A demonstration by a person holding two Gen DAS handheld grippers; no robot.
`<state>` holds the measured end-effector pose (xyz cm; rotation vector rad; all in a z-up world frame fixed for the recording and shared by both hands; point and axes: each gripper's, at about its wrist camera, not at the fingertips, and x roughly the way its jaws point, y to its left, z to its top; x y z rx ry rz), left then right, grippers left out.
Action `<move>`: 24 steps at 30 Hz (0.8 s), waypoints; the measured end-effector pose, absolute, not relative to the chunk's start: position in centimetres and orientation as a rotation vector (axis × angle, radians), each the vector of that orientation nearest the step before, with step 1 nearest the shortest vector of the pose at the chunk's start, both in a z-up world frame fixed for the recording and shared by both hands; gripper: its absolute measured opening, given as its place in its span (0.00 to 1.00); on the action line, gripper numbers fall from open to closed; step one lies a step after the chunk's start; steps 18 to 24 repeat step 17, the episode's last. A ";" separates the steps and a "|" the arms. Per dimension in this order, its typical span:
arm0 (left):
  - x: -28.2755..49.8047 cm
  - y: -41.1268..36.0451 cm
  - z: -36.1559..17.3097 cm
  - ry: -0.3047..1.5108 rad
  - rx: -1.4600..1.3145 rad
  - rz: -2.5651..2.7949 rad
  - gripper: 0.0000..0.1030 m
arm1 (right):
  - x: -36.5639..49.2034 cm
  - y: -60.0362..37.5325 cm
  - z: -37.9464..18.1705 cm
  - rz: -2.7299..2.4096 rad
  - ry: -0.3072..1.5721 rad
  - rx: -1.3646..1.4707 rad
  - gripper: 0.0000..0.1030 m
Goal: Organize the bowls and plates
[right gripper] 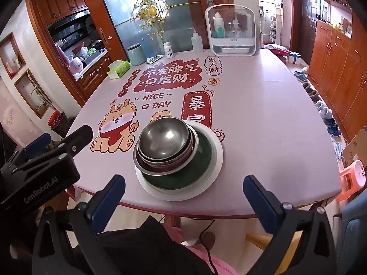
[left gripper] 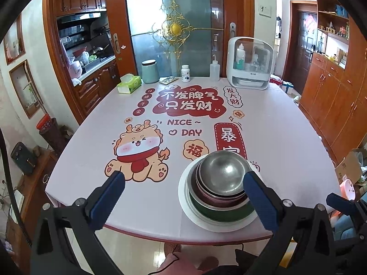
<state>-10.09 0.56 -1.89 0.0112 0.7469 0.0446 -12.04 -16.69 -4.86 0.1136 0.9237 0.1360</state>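
Observation:
A stack sits near the table's front edge: a white plate [left gripper: 183, 197] at the bottom, a dark green bowl [left gripper: 220, 213] on it, then nested metal bowls, with a steel bowl [left gripper: 223, 171] on top. The stack also shows in the right wrist view, with the white plate [right gripper: 216, 160], green bowl [right gripper: 197, 162] and top steel bowl [right gripper: 164, 138]. My left gripper [left gripper: 183, 178] is open and empty, its right finger in front of the stack's right side. My right gripper [right gripper: 183, 181] is open and empty, just short of the stack. The left gripper's body [right gripper: 41, 160] shows at the left.
The table [left gripper: 286, 149] has a pink printed cloth. At its far edge stand a tissue box [left gripper: 129, 83], a green canister [left gripper: 150, 71], a pill bottle [left gripper: 185, 73], a squeeze bottle [left gripper: 214, 70] and a white dish cabinet [left gripper: 250, 63]. An orange stool [right gripper: 353, 178] stands at the right.

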 end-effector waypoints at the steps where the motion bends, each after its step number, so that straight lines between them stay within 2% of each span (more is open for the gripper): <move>1: -10.1 0.6 -1.9 0.747 0.011 0.045 0.99 | -12.0 -16.7 -4.9 0.136 0.926 0.114 1.00; 24: -10.1 0.6 -2.1 0.753 0.020 0.053 0.99 | -11.7 -17.4 -5.4 0.131 0.950 0.130 1.00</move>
